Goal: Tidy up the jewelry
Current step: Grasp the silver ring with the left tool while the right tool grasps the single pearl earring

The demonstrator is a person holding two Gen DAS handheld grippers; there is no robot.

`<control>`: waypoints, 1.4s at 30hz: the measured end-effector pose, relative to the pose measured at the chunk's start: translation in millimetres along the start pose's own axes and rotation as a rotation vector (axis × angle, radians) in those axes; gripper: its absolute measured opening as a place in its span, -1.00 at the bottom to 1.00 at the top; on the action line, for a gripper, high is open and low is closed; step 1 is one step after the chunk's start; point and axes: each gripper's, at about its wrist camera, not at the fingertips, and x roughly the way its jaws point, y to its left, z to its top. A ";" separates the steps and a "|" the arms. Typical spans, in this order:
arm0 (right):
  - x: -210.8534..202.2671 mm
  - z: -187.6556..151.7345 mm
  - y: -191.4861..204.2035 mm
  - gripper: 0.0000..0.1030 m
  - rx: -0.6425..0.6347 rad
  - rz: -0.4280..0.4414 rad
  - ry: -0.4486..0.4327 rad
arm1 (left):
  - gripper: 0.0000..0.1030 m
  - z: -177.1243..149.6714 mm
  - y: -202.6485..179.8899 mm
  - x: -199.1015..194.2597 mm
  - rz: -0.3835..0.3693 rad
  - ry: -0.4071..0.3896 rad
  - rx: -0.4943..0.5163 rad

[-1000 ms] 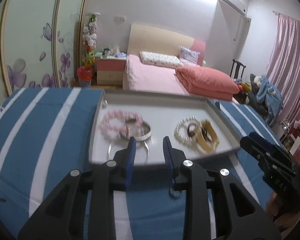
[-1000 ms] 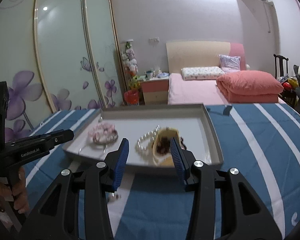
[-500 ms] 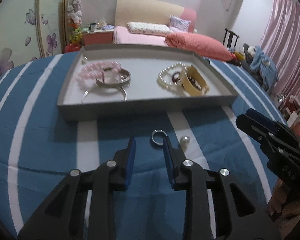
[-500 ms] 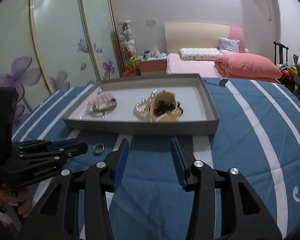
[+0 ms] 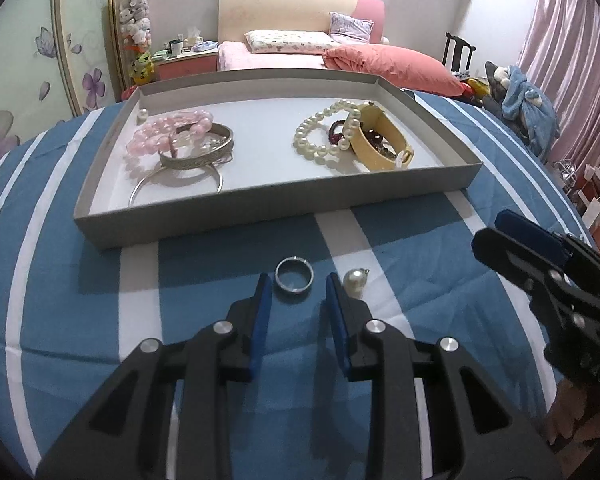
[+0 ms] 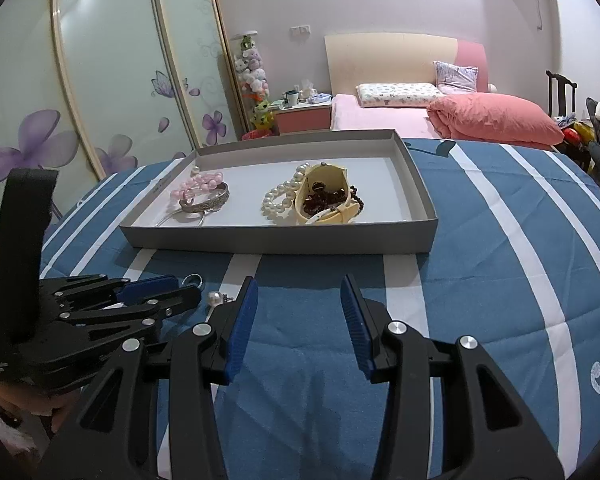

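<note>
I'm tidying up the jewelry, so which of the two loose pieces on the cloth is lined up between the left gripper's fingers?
The silver ring: it lies just beyond the left gripper, centred on its gap. The pearl lies outside, right of it.

Left gripper (image 5: 296, 286) lower, nearer ring (image 5: 294, 275)

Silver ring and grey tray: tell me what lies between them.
Nothing: only bare striped cloth between the silver ring and the grey tray, seen in the left wrist view.

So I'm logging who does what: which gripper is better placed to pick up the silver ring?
Left. The left gripper has its open fingers just short of the ring; the right gripper points at bare cloth.
</note>
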 end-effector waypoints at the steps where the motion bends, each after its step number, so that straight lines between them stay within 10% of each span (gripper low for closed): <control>1: 0.2 0.3 0.0 -0.13 0.000 0.000 0.001 | -0.44 1.6 -2.2 2.0 0.004 0.000 0.006; 26: 18.8 -2.2 44.5 -0.14 -0.139 0.075 0.088 | -0.59 -5.1 61.4 -26.6 0.097 -0.057 -0.134; 42: 54.7 0.9 76.8 -0.57 -0.226 0.030 0.210 | -0.59 -6.9 88.1 -43.6 0.117 -0.093 -0.181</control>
